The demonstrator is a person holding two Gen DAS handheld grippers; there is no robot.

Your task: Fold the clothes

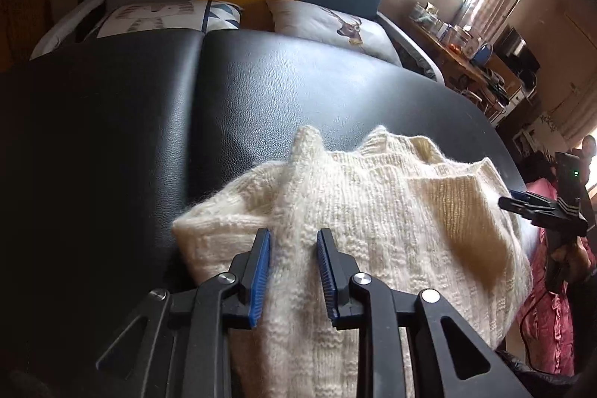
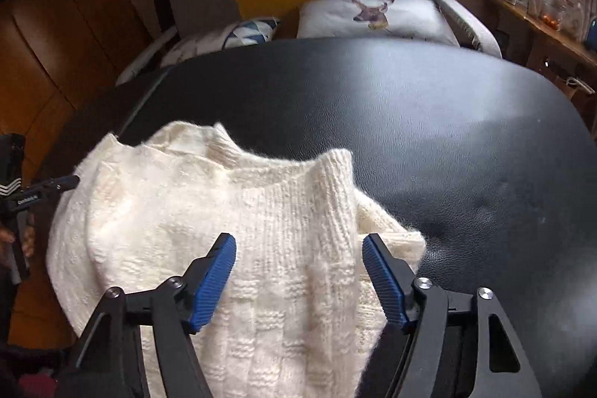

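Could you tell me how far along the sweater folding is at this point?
Partly done: the cream sweater lies bunched on the black table, one flap already turned over. Both tongs, left and right, are open around knit ridges, gripping nothing. Final folds and flattening remain.

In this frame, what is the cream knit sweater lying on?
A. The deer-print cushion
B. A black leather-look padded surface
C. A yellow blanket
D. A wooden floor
B: the cream knit sweater lies bunched on the black leather-look surface, while the deer-print cushion sits farther back on the sofa, beyond its edge.
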